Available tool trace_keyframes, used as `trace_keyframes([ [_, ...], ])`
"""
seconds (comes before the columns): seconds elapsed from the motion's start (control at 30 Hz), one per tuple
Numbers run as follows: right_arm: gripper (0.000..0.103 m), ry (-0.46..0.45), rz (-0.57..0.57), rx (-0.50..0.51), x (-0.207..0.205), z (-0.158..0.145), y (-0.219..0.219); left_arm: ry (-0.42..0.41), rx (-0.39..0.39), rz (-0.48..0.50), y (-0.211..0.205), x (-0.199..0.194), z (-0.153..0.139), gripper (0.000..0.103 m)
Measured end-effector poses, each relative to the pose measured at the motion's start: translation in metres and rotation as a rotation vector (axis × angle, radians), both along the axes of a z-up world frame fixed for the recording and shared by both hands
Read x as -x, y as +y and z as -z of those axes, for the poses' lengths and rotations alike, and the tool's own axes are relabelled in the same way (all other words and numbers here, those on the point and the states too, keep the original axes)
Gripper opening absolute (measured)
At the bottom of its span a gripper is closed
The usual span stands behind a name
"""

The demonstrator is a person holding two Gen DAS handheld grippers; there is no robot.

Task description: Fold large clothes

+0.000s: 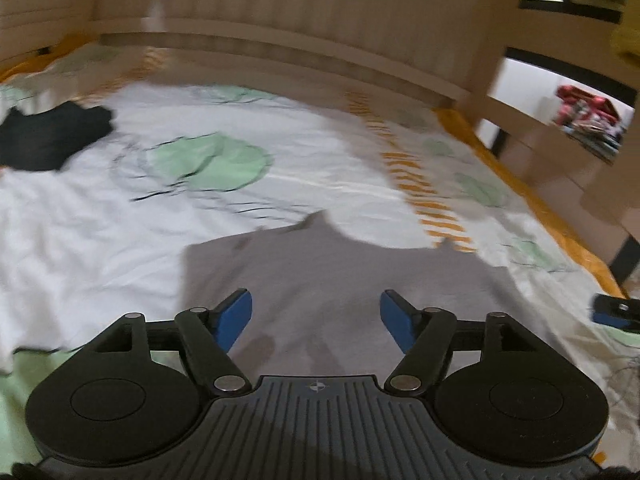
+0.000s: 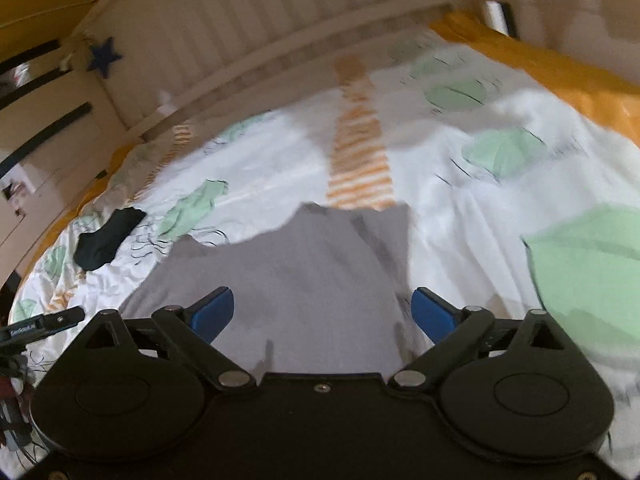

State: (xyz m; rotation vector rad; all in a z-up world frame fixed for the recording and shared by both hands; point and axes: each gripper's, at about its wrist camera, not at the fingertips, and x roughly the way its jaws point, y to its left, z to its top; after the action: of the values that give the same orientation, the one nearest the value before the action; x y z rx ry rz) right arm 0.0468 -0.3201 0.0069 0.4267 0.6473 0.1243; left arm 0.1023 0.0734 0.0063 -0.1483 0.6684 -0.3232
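Observation:
A grey garment (image 1: 320,276) lies flat on the bed's white quilt (image 1: 100,216), just ahead of my left gripper (image 1: 316,312). The blue pads (image 1: 236,316) stand apart above the cloth with nothing between them. In the right wrist view the same grey garment (image 2: 296,276) spreads below my right gripper (image 2: 324,312), whose blue pads (image 2: 432,316) are wide apart and hold nothing. Its far edge is uneven, with a folded flap on the right side. The right gripper's tip (image 1: 616,310) shows at the left wrist view's right edge.
A black garment (image 1: 48,140) lies at the far left of the quilt (image 2: 460,216), also seen as a black garment (image 2: 106,238). A pale slatted headboard (image 1: 280,8) bounds the far side. An orange mattress edge (image 1: 520,188) runs along the right, with shelves beyond.

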Motion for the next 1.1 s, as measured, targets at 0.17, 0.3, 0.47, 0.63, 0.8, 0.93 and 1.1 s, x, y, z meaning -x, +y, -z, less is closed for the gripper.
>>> trace_keyframes([
  [0.17, 0.096, -0.044, -0.111, -0.027, -0.027, 0.003, 0.017, -0.004, -0.014, 0.065, -0.046, -0.021, 0.008, 0.070],
  [0.3, 0.096, 0.009, -0.147, -0.051, -0.046, 0.025, 0.024, 0.051, -0.031, 0.070, -0.069, -0.039, 0.031, 0.070],
  [0.47, 0.094, 0.169, -0.071, -0.006, -0.057, 0.065, 0.009, 0.160, -0.092, 0.038, -0.072, -0.055, 0.076, 0.070],
  [0.63, 0.091, 0.195, -0.059, -0.036, -0.050, 0.063, 0.001, 0.125, -0.150, 0.055, -0.074, -0.048, 0.082, 0.072],
  [0.8, 0.094, 0.144, -0.046, -0.067, -0.046, 0.039, -0.009, 0.126, -0.151, 0.061, -0.073, -0.047, 0.083, 0.072],
  [0.93, 0.098, 0.176, -0.045, -0.057, -0.063, 0.033, -0.026, 0.124, -0.155, 0.059, -0.075, -0.048, 0.082, 0.073],
  [1.1, 0.098, 0.322, -0.136, -0.127, -0.089, 0.058, -0.041, 0.121, -0.164, 0.056, -0.079, -0.050, 0.082, 0.074],
])
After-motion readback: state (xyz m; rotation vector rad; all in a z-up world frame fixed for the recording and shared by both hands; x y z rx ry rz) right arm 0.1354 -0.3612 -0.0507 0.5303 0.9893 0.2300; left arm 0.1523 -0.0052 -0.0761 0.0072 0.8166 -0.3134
